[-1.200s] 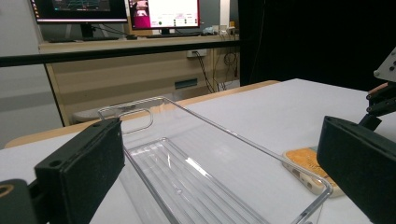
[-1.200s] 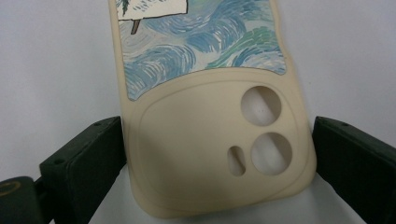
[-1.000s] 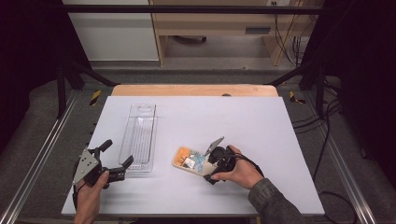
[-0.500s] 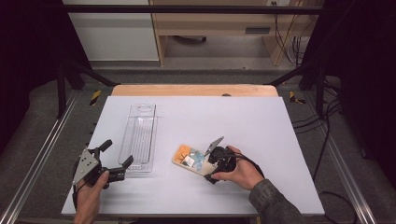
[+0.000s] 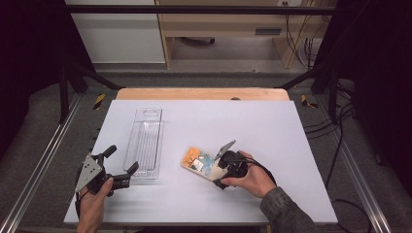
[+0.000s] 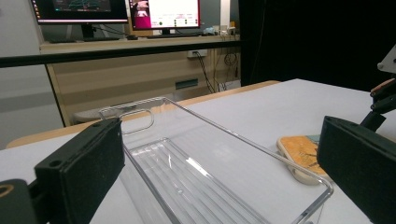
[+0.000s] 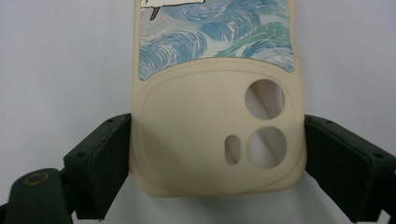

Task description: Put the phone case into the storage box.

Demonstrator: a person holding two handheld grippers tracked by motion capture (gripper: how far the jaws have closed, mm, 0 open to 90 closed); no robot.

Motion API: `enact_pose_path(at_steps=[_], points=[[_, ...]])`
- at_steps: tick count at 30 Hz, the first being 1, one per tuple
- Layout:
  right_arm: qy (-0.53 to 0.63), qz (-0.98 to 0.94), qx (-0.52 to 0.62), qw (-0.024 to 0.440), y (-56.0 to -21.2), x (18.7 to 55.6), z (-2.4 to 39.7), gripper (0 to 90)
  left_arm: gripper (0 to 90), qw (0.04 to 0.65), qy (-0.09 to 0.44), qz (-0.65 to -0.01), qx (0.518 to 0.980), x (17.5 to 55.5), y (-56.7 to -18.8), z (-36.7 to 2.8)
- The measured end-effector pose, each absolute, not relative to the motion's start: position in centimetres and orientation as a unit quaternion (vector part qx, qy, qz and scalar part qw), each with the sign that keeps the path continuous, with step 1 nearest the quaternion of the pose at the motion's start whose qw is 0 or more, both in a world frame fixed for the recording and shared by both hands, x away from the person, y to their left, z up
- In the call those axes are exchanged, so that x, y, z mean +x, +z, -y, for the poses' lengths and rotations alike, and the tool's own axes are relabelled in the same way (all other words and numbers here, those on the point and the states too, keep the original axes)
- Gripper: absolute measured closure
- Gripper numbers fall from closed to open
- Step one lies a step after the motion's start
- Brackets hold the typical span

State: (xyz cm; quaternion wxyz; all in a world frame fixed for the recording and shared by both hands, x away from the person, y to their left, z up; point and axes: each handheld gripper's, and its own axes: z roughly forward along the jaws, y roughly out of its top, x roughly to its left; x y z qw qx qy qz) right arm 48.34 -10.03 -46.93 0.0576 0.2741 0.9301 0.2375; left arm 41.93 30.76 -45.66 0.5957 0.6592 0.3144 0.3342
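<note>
The right gripper (image 7: 217, 154) is straddling the camera end of a phone case (image 7: 217, 116), its jaws having just been closing; the pads are touching the case's two long edges, so a grip is forming. The case is lying flat on the white table (image 5: 291, 131), just beside a clear plastic tray (image 5: 144, 142). Cream rubbery rim, lens cut-outs, and a swirling blue wave print with an orange end are showing. It is probably light, flexible and slightly grippy; a hard pinch across the width may be bowing it, so gripping the thicker camera end is sensible. The left gripper (image 5: 119, 167) is holding open, empty, at the tray's near end.
</note>
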Motion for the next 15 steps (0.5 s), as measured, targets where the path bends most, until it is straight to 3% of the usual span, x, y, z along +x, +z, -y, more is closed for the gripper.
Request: enact_pose_path(at_steps=[15], points=[[0.247,-0.926,0.281,0.056,-45.2,48.4,10.5,12.6,0.6,0.592,0.338,-0.308,0.664,41.8,-45.5,-30.5]])
